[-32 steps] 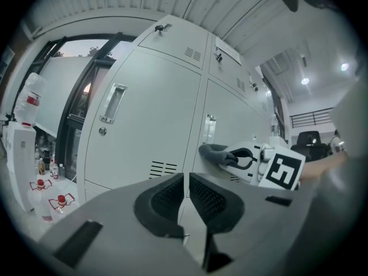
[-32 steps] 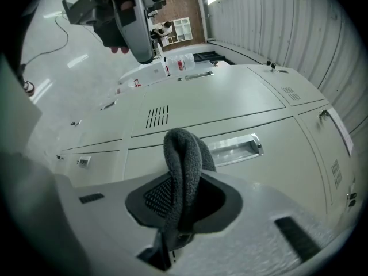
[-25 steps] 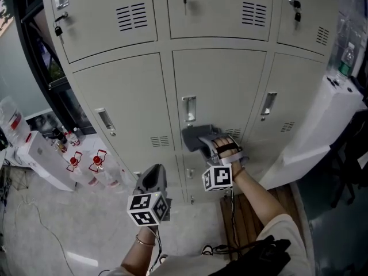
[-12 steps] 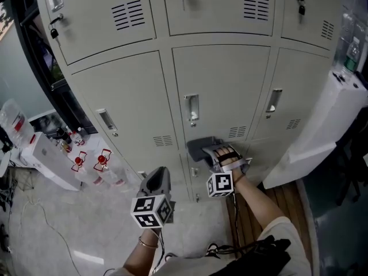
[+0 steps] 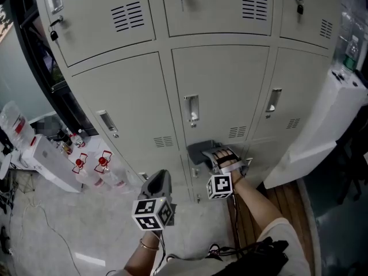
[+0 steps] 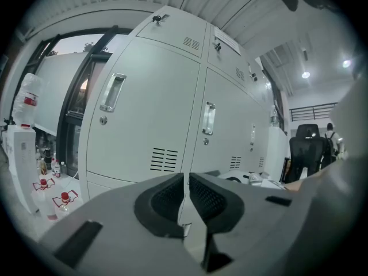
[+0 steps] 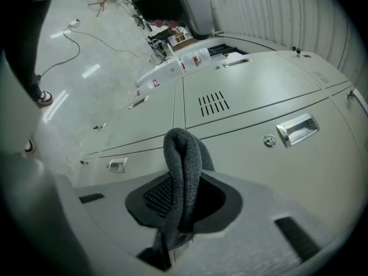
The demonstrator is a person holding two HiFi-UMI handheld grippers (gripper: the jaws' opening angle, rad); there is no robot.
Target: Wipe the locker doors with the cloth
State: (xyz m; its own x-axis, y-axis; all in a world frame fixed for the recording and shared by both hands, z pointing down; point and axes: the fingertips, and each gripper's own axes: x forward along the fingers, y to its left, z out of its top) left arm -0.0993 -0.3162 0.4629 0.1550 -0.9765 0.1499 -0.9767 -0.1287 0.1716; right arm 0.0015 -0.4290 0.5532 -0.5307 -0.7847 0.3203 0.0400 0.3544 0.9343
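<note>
Wiping under way: right gripper (image 7: 183, 203) clamped on the folded grey cloth (image 7: 183, 154), which appears to lie against the locker doors (image 5: 221, 85) at the seam below the middle door. Left gripper (image 6: 186, 195) closed, empty, held clear. No visible difference between cleaned and uncleaned doors; most panels judged outstanding

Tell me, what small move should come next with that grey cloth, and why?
Probably slide the right hand-held gripper upward across the middle locker door. It is shut on the grey cloth, which sits at that door's lower edge, so most of the door lies above it. The left hand-held gripper is shut, empty, and clear of the lockers.
</note>
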